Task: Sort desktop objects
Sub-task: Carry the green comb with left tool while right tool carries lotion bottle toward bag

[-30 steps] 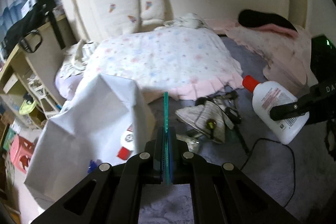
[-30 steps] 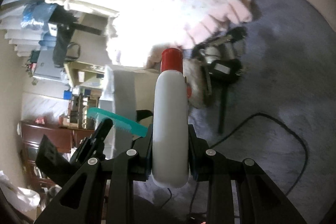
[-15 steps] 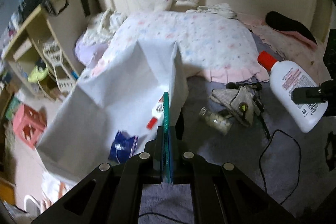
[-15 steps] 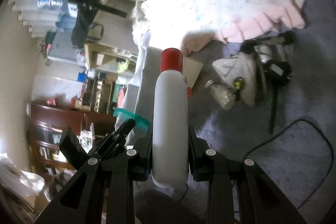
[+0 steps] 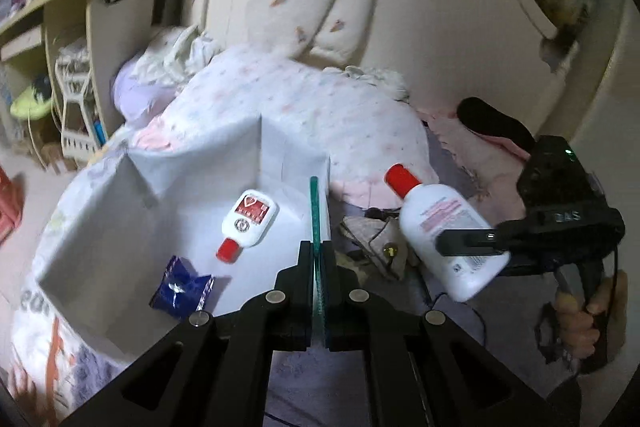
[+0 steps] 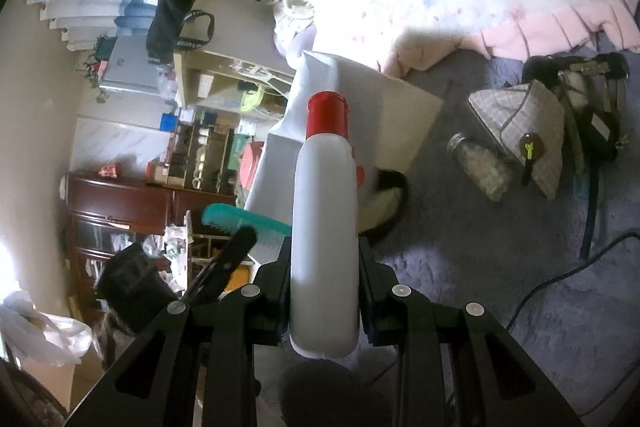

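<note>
Left hand-held gripper [image 5: 319,259] is clamped tight on a thin teal comb [image 5: 314,211], seen edge-on, its tip poking up over the near wall of the white box [image 5: 280,143]. From the right wrist view the same comb [image 6: 244,221] shows its teeth, sticking out past the left gripper's black finger, beside the box [image 6: 384,95].

Right hand-held gripper [image 6: 324,267] is closed on a white bottle [image 6: 324,227] with a red cap, pads pressing both flat sides, cap pointing away from the camera. In the left view that bottle [image 5: 444,227] hangs in the air to the right of the box, tilted, cap toward the box, with a hand [image 5: 580,311] wrapped round the grip below.

Inside the box: a small white bottle [image 5: 248,223] with a red cap lying flat, and a crumpled blue packet [image 5: 180,285] nearer the camera, the two apart.

On the purple bedcover [image 6: 500,267], right of the box: a small glass jar [image 6: 482,167] on its side, a checked pouch [image 6: 528,131] just beside it, dark straps and a black cable [image 6: 560,279] trailing off. A flowered pillow [image 5: 304,107] with a pink frill sits behind the box.
</note>
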The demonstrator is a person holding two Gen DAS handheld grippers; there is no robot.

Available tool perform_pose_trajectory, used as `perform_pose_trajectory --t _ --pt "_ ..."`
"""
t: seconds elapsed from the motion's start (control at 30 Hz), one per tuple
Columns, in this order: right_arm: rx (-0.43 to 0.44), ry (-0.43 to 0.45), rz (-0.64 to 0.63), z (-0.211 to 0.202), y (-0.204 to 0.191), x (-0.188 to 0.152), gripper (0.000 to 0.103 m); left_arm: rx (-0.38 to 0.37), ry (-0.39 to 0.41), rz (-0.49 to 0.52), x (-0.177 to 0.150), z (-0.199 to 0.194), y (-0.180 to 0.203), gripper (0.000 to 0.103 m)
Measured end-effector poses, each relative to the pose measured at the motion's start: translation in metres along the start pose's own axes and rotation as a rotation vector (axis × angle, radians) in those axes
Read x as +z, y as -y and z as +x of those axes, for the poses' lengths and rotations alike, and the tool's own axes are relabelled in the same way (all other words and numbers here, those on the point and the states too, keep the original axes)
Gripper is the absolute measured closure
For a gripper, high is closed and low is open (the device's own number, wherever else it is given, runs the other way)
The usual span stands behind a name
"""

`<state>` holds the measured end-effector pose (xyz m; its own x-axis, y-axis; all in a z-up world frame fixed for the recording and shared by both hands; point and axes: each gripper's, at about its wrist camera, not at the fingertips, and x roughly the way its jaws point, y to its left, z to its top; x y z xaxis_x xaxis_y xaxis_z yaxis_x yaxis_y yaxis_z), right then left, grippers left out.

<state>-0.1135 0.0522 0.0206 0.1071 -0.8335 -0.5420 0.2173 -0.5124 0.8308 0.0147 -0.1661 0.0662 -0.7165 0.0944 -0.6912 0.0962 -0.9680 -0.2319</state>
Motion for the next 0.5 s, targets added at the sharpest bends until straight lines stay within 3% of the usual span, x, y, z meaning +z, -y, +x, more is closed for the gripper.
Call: perform_pose_trajectory --t 0.1,0.23,0.33,0.5 --pt "-0.003 0.016 0.017 -0.006 0.004 -0.002 0.075 0.031 0.006 0.001 0.002 -0.003 0.000 0.101" --pt "0.010 0.026 0.030 -0.010 0.004 -0.001 0.074 0.064 0.031 -0.073 0.002 -0.009 -0.023 0.101" --pt "0.034 0.017 0.007 -0.008 -0.009 0.000 0.075 0.043 0.087 -0.135 0.003 -0.026 -0.039 0.101" --pt "0.081 -0.013 -0.040 0.004 -0.038 0.001 0.075 -0.050 0.221 -0.151 0.008 -0.069 -0.036 0.101"
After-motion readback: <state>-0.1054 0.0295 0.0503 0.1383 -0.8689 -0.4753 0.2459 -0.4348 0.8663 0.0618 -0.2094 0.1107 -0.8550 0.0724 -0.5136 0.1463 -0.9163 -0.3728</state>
